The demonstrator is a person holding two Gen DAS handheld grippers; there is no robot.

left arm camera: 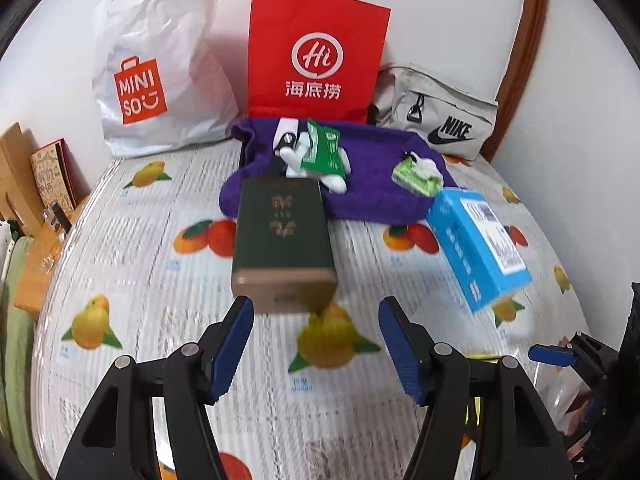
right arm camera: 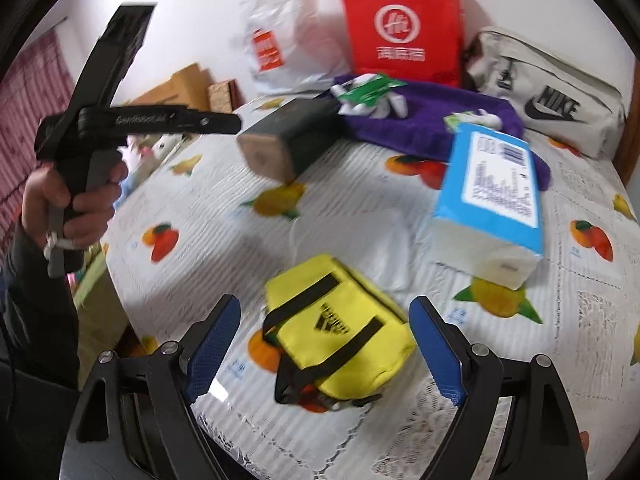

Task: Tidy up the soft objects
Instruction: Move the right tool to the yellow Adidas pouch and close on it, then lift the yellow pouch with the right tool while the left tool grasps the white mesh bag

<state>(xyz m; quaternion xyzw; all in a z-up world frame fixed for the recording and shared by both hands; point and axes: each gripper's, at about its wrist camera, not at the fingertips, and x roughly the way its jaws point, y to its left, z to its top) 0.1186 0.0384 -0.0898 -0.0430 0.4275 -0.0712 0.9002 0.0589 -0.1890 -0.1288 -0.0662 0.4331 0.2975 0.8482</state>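
White plastic bag [left arm camera: 160, 64] stands at the far left against the wall, then a red paper bag [left arm camera: 318, 52] and a grey Nike pouch [left arm camera: 436, 112]; what any of them holds cannot be seen. Before them a purple cloth [left arm camera: 376, 184] carries a green packet [left arm camera: 322, 150] and white bits. A dark box [left arm camera: 282, 240] and a blue tissue pack [left arm camera: 476, 240] lie nearer. Left gripper [left arm camera: 316, 344] is spread, holding nothing. Right gripper [right arm camera: 324, 352] is spread over a yellow pouch [right arm camera: 336, 328] on the tablecloth [right arm camera: 208, 216].

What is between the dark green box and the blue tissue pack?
Only bare fruit-print tablecloth lies between the dark green box and blue tissue pack, seen in the left wrist view.
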